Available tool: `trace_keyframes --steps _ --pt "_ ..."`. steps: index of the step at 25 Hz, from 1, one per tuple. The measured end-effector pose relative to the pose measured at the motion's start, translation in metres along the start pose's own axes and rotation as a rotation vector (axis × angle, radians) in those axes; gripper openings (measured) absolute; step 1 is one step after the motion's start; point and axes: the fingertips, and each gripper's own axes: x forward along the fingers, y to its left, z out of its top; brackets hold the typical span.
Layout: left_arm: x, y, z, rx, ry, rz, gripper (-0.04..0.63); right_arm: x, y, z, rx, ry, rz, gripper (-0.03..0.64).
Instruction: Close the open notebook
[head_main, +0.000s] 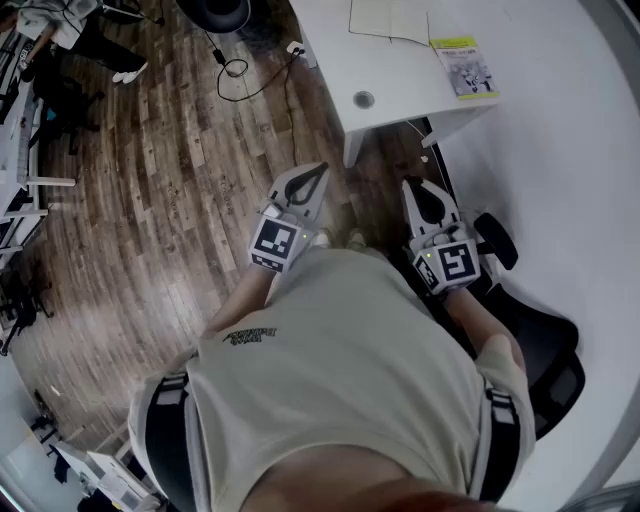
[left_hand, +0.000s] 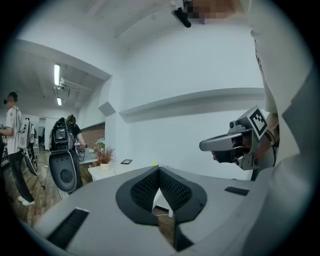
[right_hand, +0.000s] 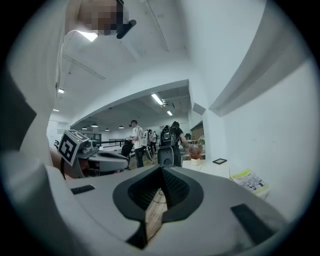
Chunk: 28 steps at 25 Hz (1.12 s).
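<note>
The open notebook (head_main: 388, 20) lies flat with pale pages on the white table (head_main: 400, 75), at the top of the head view. Both grippers hang over the wooden floor, short of the table and well apart from the notebook. My left gripper (head_main: 318, 172) has its jaws together at the tips with nothing between them, and its own view shows the same (left_hand: 159, 170). My right gripper (head_main: 412, 186) is shut and empty too (right_hand: 161, 170). Each gripper shows in the other's view: the right gripper (left_hand: 235, 145) and the left gripper (right_hand: 97, 157).
A yellow-green booklet (head_main: 466, 66) lies on the table right of the notebook, also visible as the booklet (right_hand: 248, 181). A black office chair (head_main: 545, 345) stands at my right. A cable (head_main: 235, 68) lies on the floor. People (right_hand: 135, 137) stand far off.
</note>
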Motion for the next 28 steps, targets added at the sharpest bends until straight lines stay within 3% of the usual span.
trace_keyframes --steps 15,20,28 --pt "0.019 -0.001 -0.003 -0.041 0.029 0.007 0.008 0.003 -0.021 -0.002 0.033 -0.004 0.004 0.003" --pt "0.03 -0.009 -0.001 -0.055 -0.002 -0.023 0.008 0.002 -0.036 -0.005 0.042 -0.003 0.001 0.003" --pt "0.053 -0.001 -0.008 -0.052 0.041 0.067 0.008 0.002 -0.063 -0.008 0.04 -0.009 0.026 0.003"
